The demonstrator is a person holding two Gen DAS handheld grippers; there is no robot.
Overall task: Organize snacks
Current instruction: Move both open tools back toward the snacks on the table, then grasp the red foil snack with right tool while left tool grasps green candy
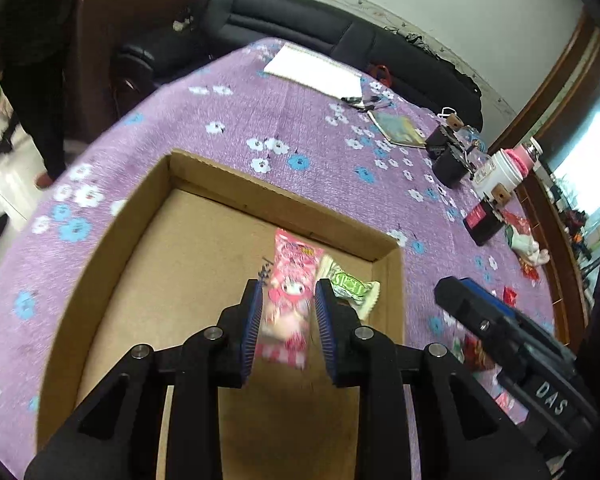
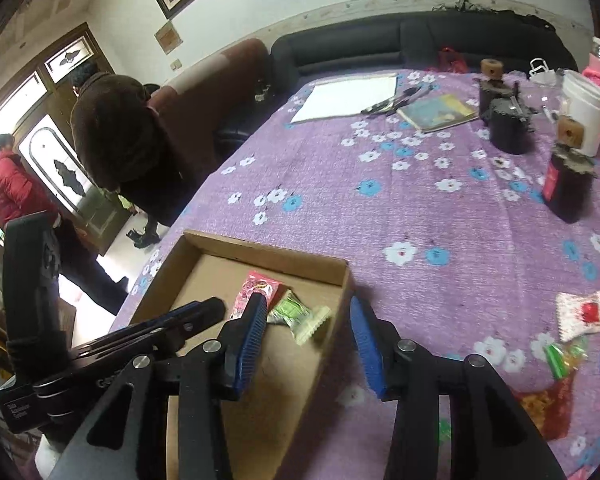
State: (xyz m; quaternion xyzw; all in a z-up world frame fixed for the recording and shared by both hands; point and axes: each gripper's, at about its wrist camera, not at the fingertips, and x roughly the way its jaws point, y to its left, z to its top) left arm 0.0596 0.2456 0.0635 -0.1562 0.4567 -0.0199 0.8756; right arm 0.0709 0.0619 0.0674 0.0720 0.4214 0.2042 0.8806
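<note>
- Left wrist view: the left hand-held gripper (image 1: 286, 304) sits over a shallow cardboard box (image 1: 112, 264), its blue pads parted about as wide as the pink snack packet (image 1: 290, 292) between them; the packet is blurred, so I cannot tell whether the pads press it or just flank it.
- Just right of the pink packet, a green snack packet (image 1: 350, 288) lies on the box floor near the right wall.
- Right wrist view: the right hand-held gripper (image 2: 308, 316) is spread wide with nothing between its pads, above the box's right wall (image 2: 332, 320).
- To the right, on the desk (image 2: 380, 208), loose snacks lie well apart from the box: a white and red packet (image 2: 582, 314), a small green sweet (image 2: 560, 356) and red wrappers at the edge.
- A purple cloth with white and blue flowers covers the desk.
- Farther back stand dark jars (image 2: 568, 184), a white tub (image 2: 584, 108), a booklet (image 2: 440, 112), pens (image 2: 396, 100) and white paper (image 2: 348, 96).
- Behind the desk a black sofa (image 2: 380, 40) lines a white wall; two people stand near a glass door (image 2: 52, 152).
</note>
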